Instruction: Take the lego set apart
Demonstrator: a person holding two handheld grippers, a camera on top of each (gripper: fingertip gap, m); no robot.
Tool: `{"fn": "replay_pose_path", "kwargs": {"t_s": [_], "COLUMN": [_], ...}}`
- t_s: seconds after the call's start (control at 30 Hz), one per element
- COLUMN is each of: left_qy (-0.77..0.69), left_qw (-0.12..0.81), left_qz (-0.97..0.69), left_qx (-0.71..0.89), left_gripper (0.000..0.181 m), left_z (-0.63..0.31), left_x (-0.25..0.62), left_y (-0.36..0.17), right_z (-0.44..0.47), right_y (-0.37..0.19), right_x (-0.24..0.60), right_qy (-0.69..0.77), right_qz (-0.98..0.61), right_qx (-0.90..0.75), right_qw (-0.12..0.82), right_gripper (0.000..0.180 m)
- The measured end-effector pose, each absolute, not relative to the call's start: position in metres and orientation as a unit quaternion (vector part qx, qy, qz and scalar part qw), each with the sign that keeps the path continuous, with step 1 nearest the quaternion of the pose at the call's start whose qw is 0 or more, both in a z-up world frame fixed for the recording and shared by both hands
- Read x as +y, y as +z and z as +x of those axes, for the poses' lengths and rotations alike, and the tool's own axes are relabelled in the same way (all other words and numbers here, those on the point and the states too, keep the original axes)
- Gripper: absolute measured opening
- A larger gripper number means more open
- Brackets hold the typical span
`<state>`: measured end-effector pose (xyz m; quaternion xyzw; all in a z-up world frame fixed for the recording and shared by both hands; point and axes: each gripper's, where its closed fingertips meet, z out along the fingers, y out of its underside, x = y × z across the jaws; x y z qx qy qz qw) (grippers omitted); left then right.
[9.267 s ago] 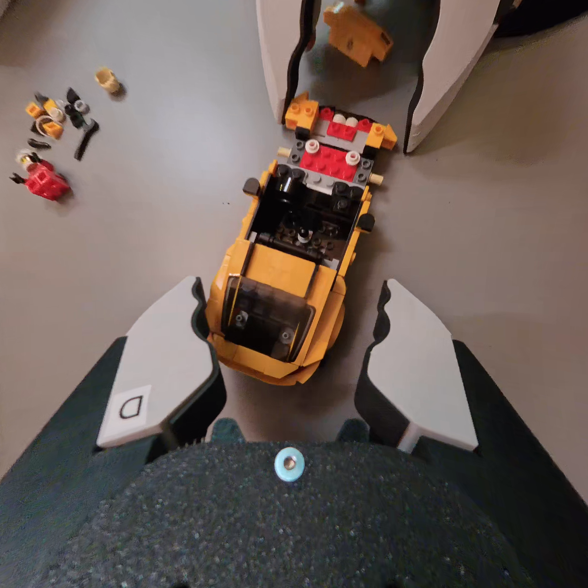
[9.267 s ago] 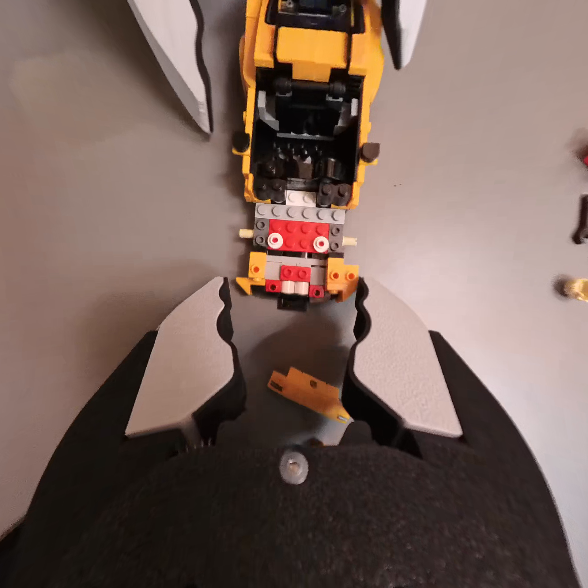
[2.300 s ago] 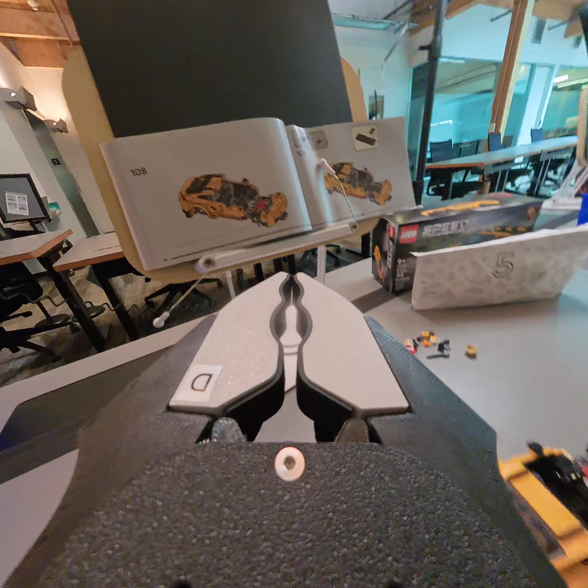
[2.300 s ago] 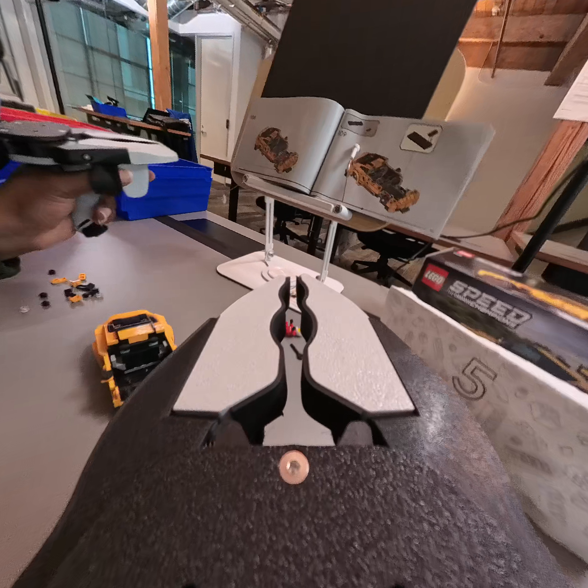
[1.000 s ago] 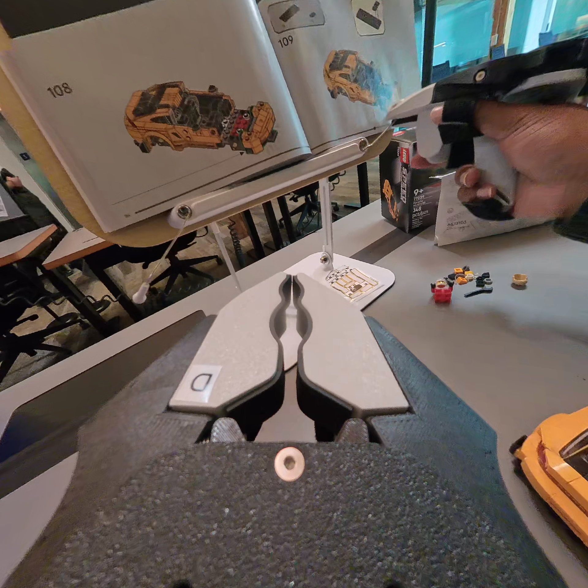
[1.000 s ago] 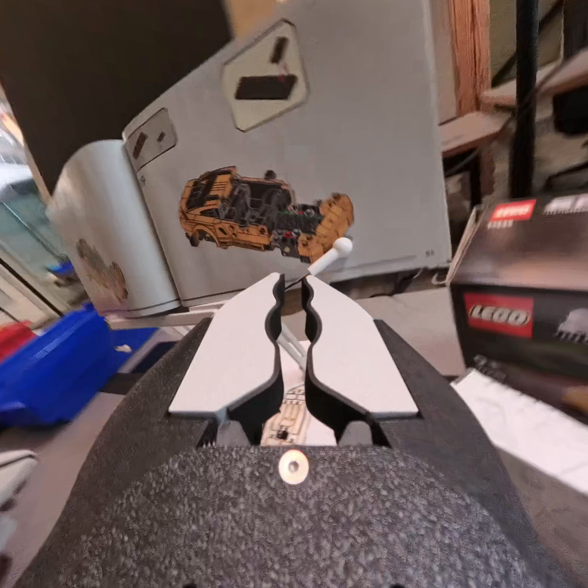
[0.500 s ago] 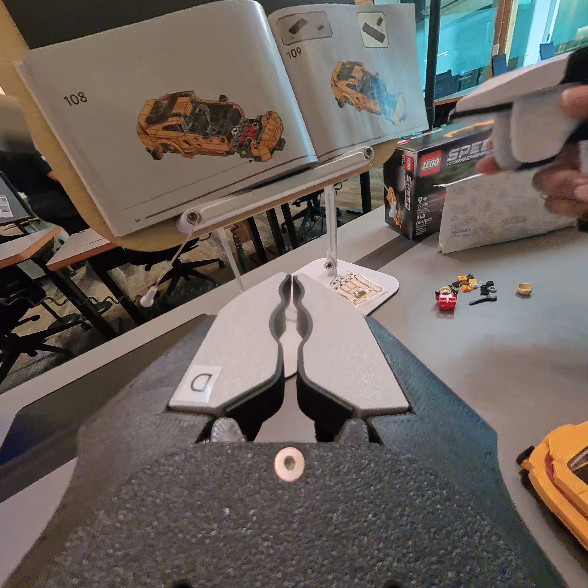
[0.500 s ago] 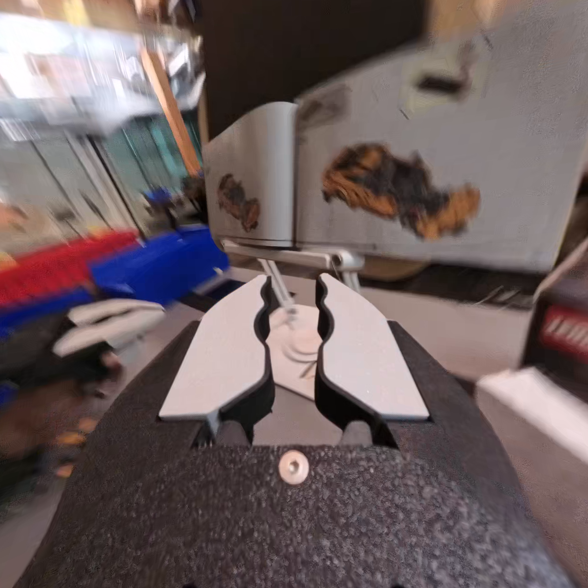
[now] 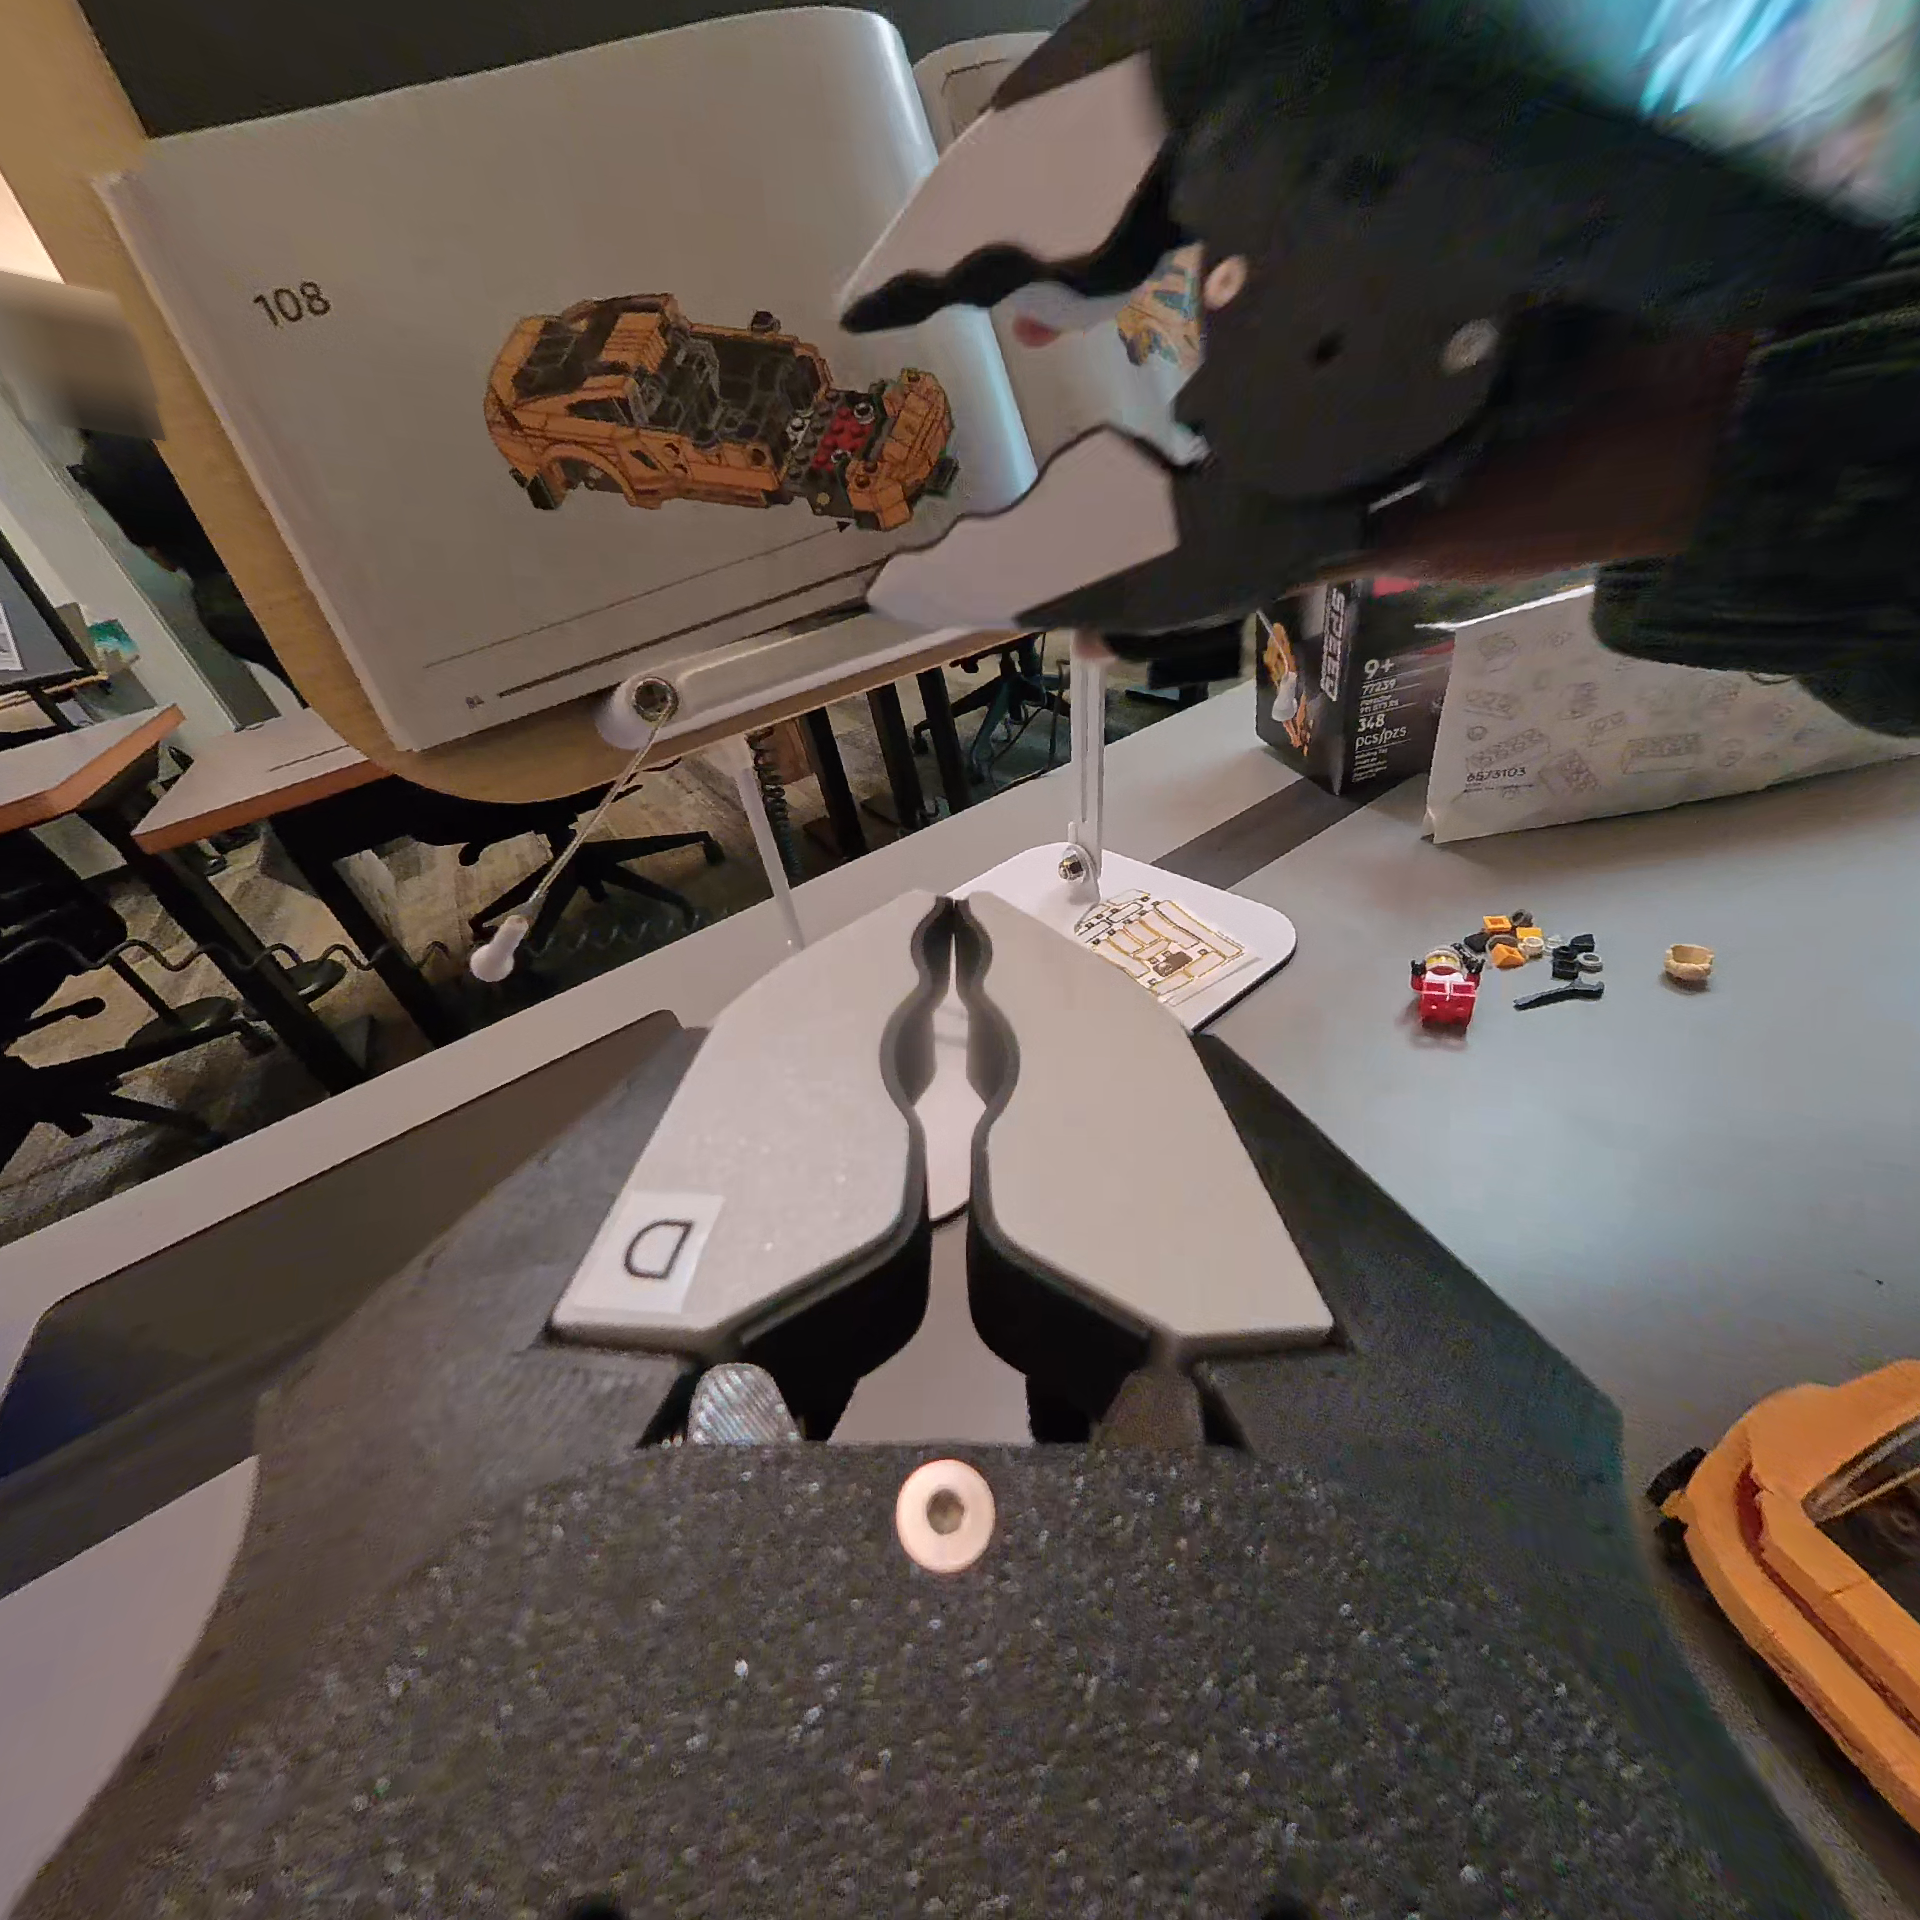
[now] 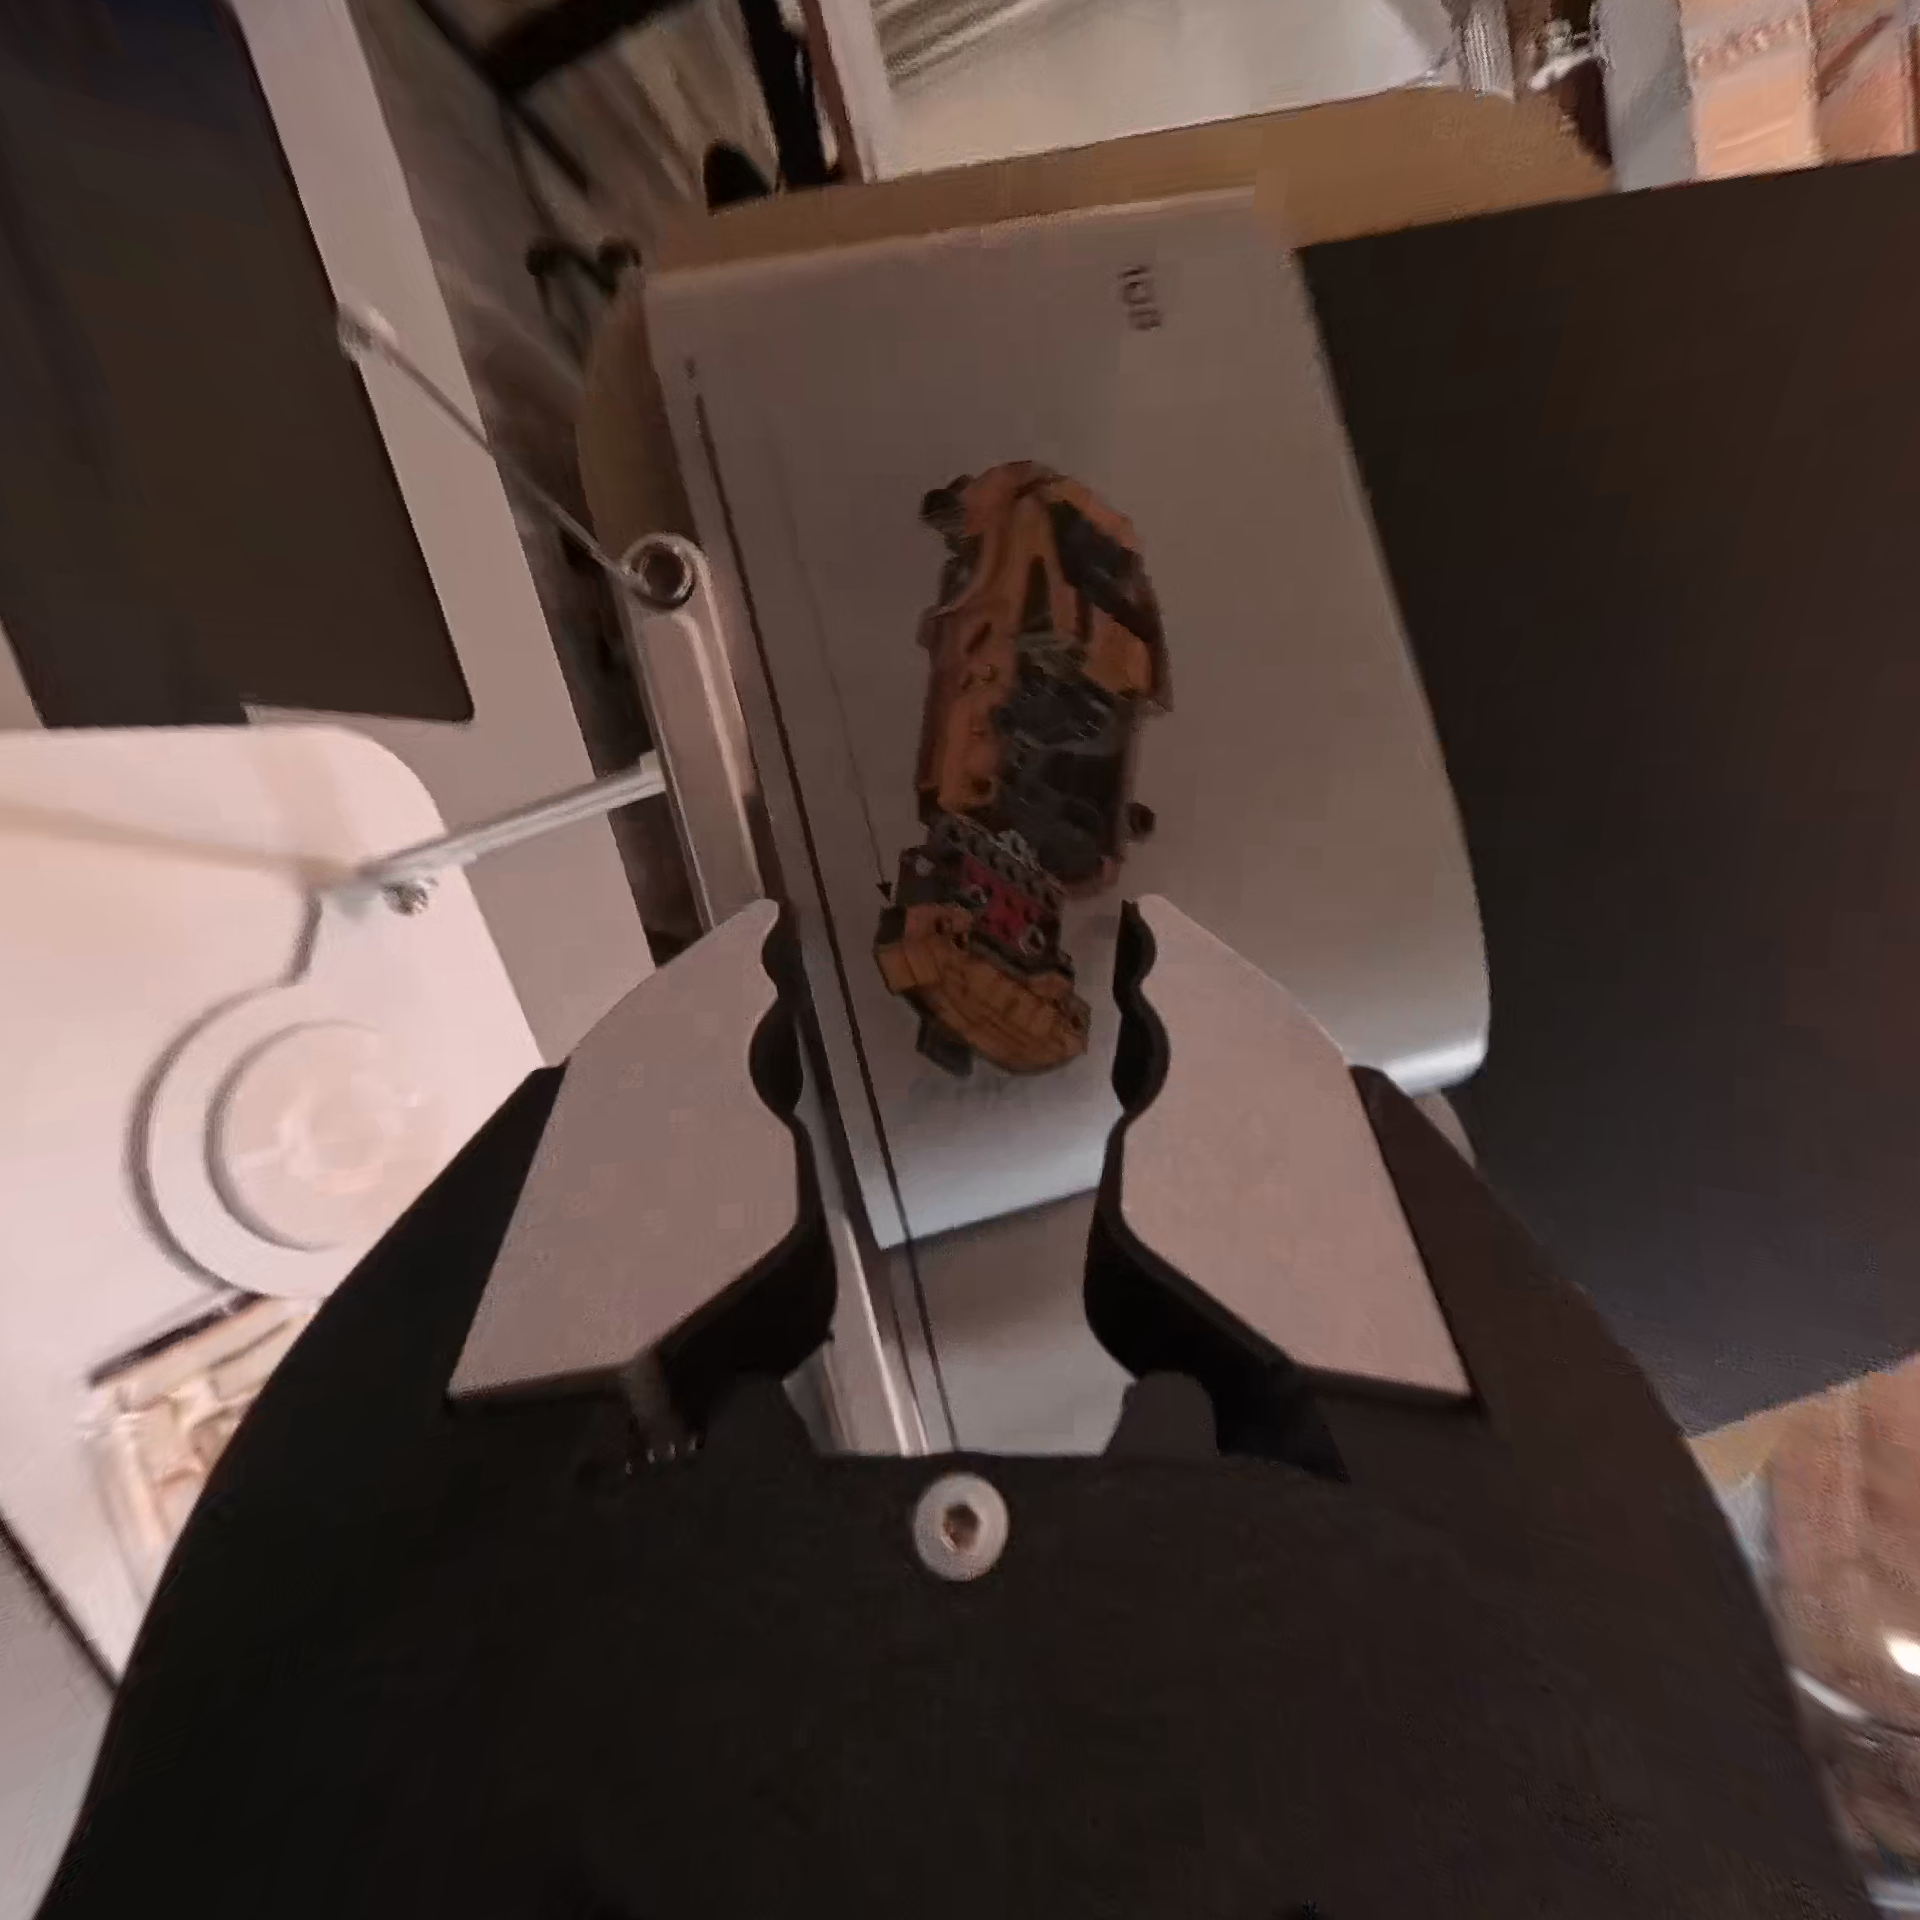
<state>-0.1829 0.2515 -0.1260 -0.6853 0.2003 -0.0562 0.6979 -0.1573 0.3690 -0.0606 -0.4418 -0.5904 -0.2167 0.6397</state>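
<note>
At 4 o'clock on the grey table (image 9: pixel 1558 1143), the yellow lego car (image 9: pixel 1808 1548) sits beside the clenched, empty left gripper (image 9: pixel 954 914); farther off, at 1 o'clock, the right gripper (image 10: pixel 948 914) gapes, released, before the instruction booklet (image 9: pixel 582 395).

There is print on the booklet page (image 9: pixel 520 364), a sticker (image 9: pixel 649 1250) on the left gripper (image 9: pixel 954 914), the far box (image 9: pixel 1340 696) and the white bag (image 9: pixel 1621 727).

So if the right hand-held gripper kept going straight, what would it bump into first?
Most likely the open instruction booklet on its stand: the open right hand-held gripper points at its page. Depth is unclear.
</note>
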Motion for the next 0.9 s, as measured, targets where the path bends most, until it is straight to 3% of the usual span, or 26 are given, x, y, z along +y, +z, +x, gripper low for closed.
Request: {"fn": "replay_pose_path", "kwargs": {"t_s": [0.2,0.43,0.53,0.67,0.77,0.9], "left_qy": [-0.067,-0.068,-0.067,-0.069,-0.073,-0.078], "left_qw": [0.697,0.690,0.688,0.688,0.690,0.687], "left_qz": [-0.686,-0.689,-0.690,-0.691,-0.690,-0.694], "left_qx": [0.198,0.210,0.214,0.211,0.204,0.203], "left_gripper": [0.000,0.000,0.000,0.000,0.000,0.000], "left_z": [-0.184,-0.176,-0.174,-0.177,-0.181,-0.180], "left_x": [0.254,0.255,0.253,0.252,0.253,0.254], "left_y": [-0.126,-0.131,-0.133,-0.132,-0.130,-0.133], "right_z": [-0.160,-0.152,-0.154,-0.149,-0.139,-0.121], "right_y": [-0.062,-0.039,-0.034,-0.029,-0.021,-0.017], "right_x": [0.376,0.374,0.386,0.404,0.403,0.406], "right_qy": [-0.198,-0.089,-0.059,-0.102,-0.106,-0.105], "right_qz": [-0.481,-0.577,-0.620,-0.619,-0.602,-0.600], "right_qx": [-0.576,-0.448,-0.394,-0.374,-0.365,-0.358], "right_qw": [0.630,0.677,0.675,0.683,0.702,0.707], "right_gripper": [0.057,0.090,0.094,0.079,0.056,0.044]}}
